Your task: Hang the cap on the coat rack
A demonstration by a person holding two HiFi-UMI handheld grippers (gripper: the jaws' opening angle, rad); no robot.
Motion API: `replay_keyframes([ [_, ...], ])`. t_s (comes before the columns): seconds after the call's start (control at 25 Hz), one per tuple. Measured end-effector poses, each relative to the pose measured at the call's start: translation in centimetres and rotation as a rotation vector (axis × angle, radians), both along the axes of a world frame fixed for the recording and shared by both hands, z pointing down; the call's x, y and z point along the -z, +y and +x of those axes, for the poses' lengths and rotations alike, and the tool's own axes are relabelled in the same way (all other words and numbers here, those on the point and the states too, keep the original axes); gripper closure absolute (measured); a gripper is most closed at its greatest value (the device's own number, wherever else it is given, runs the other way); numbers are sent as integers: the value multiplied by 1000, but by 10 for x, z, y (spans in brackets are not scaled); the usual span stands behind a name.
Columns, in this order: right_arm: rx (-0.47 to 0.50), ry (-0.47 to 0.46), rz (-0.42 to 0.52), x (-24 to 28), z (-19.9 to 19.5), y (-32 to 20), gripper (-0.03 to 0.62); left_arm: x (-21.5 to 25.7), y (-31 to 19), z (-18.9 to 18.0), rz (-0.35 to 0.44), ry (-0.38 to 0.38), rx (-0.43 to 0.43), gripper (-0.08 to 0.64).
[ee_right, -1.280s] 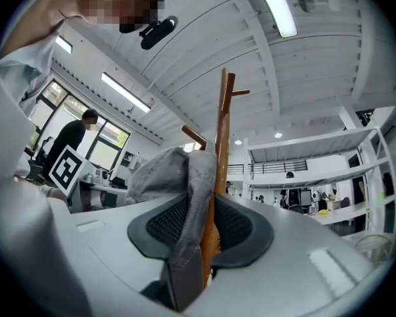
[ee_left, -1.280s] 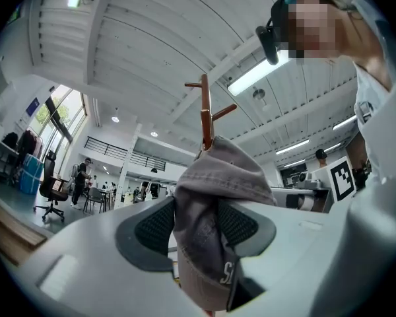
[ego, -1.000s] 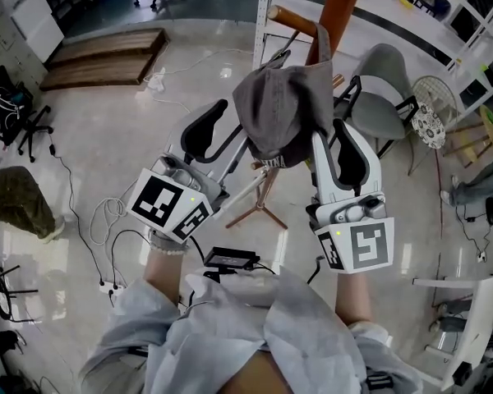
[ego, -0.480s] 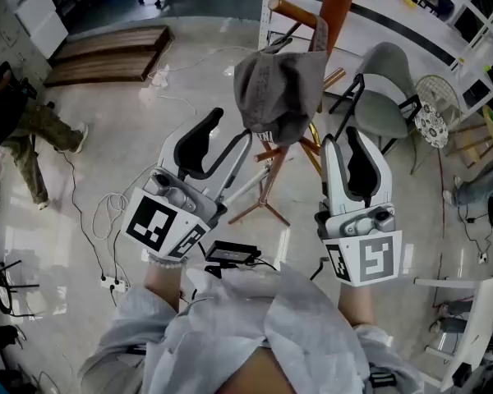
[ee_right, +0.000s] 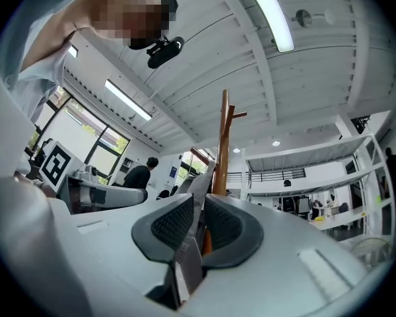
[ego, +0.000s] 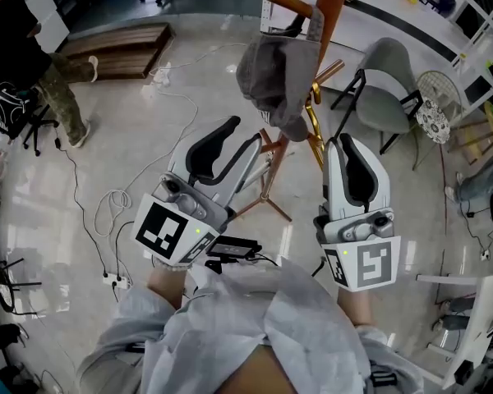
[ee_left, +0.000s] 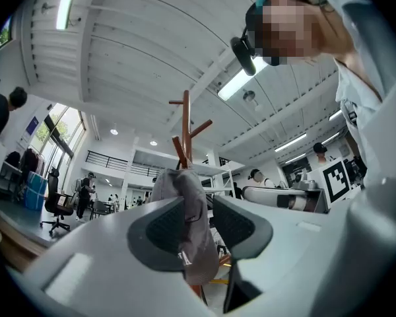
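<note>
A grey cap (ego: 275, 76) hangs from a peg of the orange-brown wooden coat rack (ego: 333, 6). My left gripper (ego: 234, 134) is below and left of the cap and clear of it. Its jaws have just been closing and stand open with nothing between them. My right gripper (ego: 351, 146) is below and right of the cap, also apart from it. Its jaws have just been closing to a narrow gap that holds nothing. From the left gripper (ee_left: 198, 207) the cap (ee_left: 175, 183) shows ahead on the rack (ee_left: 185, 121). The right gripper (ee_right: 199, 207) faces the cap's edge (ee_right: 201, 183) and the pole (ee_right: 223, 144).
A grey chair (ego: 386, 80) stands right of the rack, with a round patterned stool (ego: 431, 121) beyond it. White shelving (ego: 267, 6) is behind the rack. Cables (ego: 107, 212) run over the floor at left, near wooden pallets (ego: 115, 43) and a standing person (ego: 33, 39).
Both grippers have drawn back from the cap toward me, and their jaws have narrowed. The cap stays hung on the rack. A person at left has walked toward the far corner.
</note>
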State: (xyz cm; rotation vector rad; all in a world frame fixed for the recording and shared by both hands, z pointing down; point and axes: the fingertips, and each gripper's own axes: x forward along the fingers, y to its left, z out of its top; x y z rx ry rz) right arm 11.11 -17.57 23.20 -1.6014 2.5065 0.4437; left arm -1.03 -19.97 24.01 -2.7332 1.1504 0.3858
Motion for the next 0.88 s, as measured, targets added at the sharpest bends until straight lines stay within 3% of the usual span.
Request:
replay_keyframes([
  [0.44,-2,-35,-36,-8,3,0,584,-6,5,12,-34,0,-54,549],
  [0.88,21,2,-58,-16,-2,-3,586,-12,2,20,-23,-29,-66,557],
])
